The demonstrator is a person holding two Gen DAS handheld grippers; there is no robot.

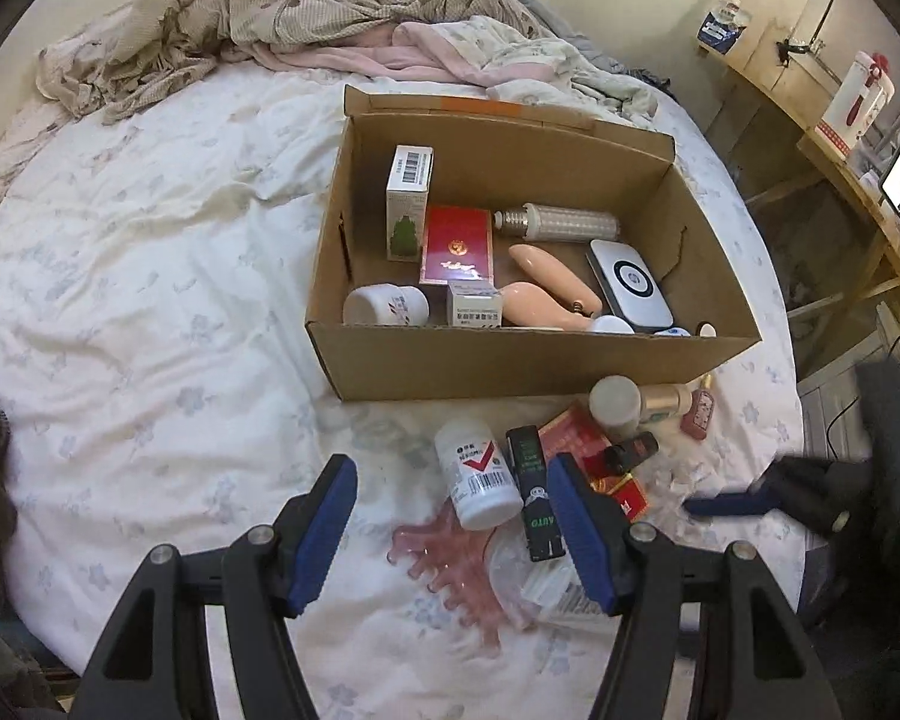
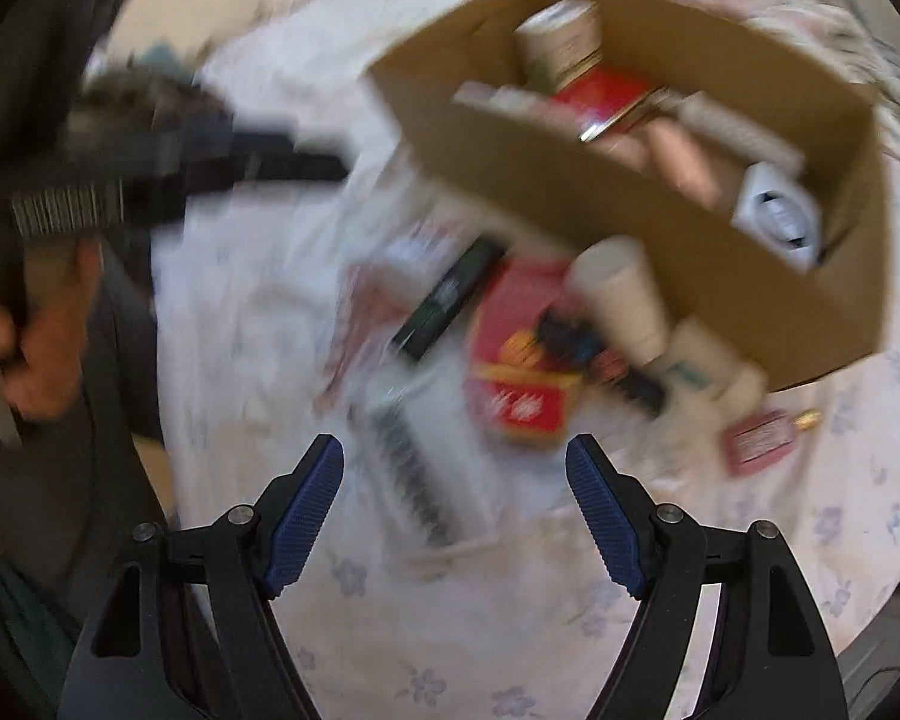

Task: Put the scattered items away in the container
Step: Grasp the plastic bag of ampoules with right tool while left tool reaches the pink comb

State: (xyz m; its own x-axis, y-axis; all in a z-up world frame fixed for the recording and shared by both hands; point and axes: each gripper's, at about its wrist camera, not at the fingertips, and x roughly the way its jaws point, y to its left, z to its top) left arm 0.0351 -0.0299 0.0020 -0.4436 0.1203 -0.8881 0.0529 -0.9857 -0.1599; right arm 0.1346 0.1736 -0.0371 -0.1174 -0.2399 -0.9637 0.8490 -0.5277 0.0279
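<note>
Through the left wrist camera I see my left tool (image 1: 450,483) spread wide above the bed (image 1: 150,300), with nothing pinched between its blue pads. Just under it lies a white pill bottle (image 1: 477,477) with a red tick on its label, resting partly on a pink comb-like piece (image 1: 432,564). Beside the bottle is a black stick (image 1: 531,492), and next to that a red pack (image 1: 576,438) with a small dark item (image 1: 627,450) on it. A beige tube (image 1: 636,399) lies against the front wall of the box (image 1: 510,360), and a small pink bottle (image 1: 699,411) sits near the tube's end. The box stands open on the sheet and already holds a green-and-white carton (image 1: 408,204), a red booklet (image 1: 456,246), a bulb (image 1: 561,222), a white device (image 1: 630,285) and a white jar (image 1: 384,306). My right tool (image 1: 744,501) shows blurred at the right edge; from here I cannot tell how its fingers stand.

The right wrist view is heavily smeared. My right tool (image 2: 455,492) is spread apart and empty, pointing down at the pile: the red pack (image 2: 525,360), black stick (image 2: 450,300), beige tube (image 2: 624,300) and pink bottle (image 2: 762,438) lie before the box (image 2: 630,192). A hand (image 2: 36,348) grips the left tool's handle at the left edge.
</note>
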